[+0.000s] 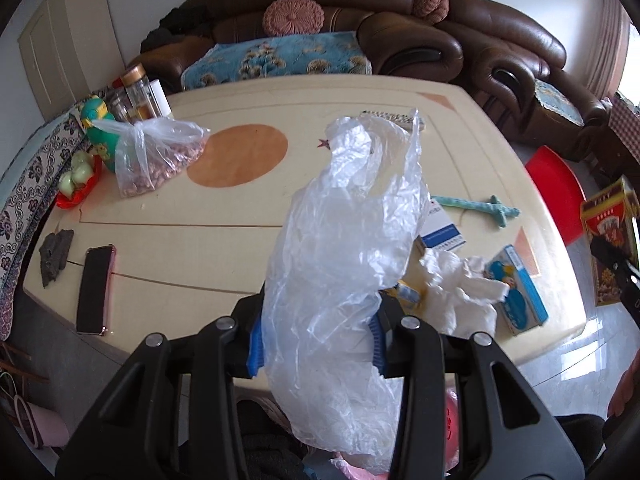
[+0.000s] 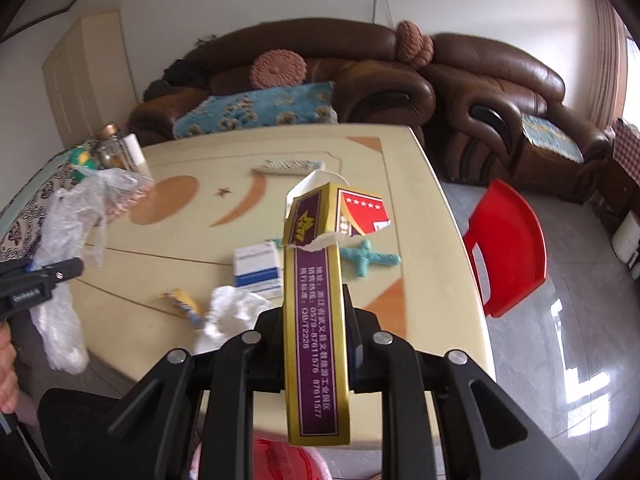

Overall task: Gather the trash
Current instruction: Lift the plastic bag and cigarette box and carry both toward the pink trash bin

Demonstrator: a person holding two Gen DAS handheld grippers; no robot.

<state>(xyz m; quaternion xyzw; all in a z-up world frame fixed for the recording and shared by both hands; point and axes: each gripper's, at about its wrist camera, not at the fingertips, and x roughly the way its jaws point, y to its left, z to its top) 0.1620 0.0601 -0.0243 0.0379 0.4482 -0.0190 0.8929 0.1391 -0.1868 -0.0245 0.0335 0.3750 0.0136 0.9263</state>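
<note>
My left gripper (image 1: 316,332) is shut on a crumpled clear plastic bag (image 1: 344,240) and holds it up over the near edge of the cream table (image 1: 200,248). It also shows at the left of the right wrist view (image 2: 60,240). My right gripper (image 2: 316,336) is shut on a torn gold-and-purple carton (image 2: 316,312), held upright above the table's near edge; it shows at the right edge of the left wrist view (image 1: 610,232). On the table lie a white crumpled tissue (image 1: 460,288), a blue-and-white box (image 2: 258,266), a light blue carton (image 1: 520,292) and a yellow wrapper (image 2: 184,304).
A phone (image 1: 94,288), a dark scrap (image 1: 56,258), a bag of beans (image 1: 156,156), jars (image 1: 138,92), a teal toy (image 2: 370,260) and a remote (image 2: 288,167) are on the table. A red chair (image 2: 508,248) stands at the right. Brown sofas (image 2: 380,80) stand behind.
</note>
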